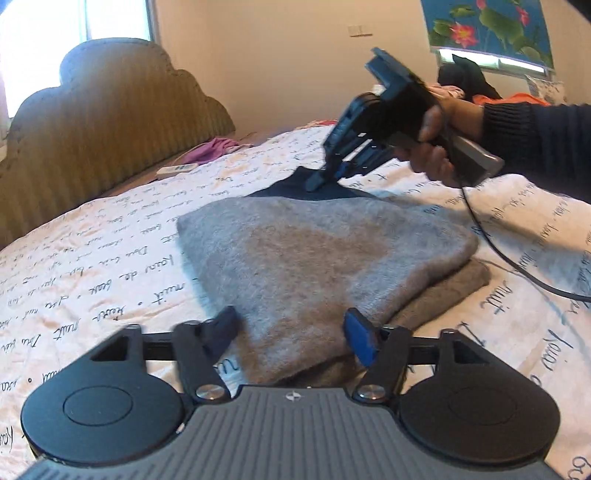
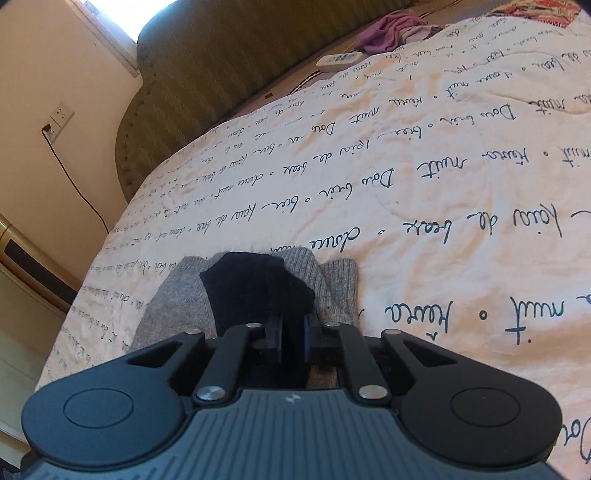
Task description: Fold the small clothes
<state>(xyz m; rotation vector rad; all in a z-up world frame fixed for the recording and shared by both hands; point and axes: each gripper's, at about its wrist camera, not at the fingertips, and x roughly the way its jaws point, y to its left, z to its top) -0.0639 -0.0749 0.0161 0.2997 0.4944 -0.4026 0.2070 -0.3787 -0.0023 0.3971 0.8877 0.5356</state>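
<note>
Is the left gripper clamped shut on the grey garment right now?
No, the left gripper stands open, its fingers either side of the grey garment.

Bed covered by a cream quilt [image 2: 424, 155] printed with dark cursive script. Padded olive headboard [image 1: 96, 122] with scalloped top stood against a beige wall [image 1: 280, 62]. Bright window [image 1: 55, 22] behind the headboard was overexposed. Lotus-flower hanging [image 1: 487, 29] on the far wall. Wall socket [image 2: 59, 120] with a black cord plugged in, cord trailing downward.
</note>
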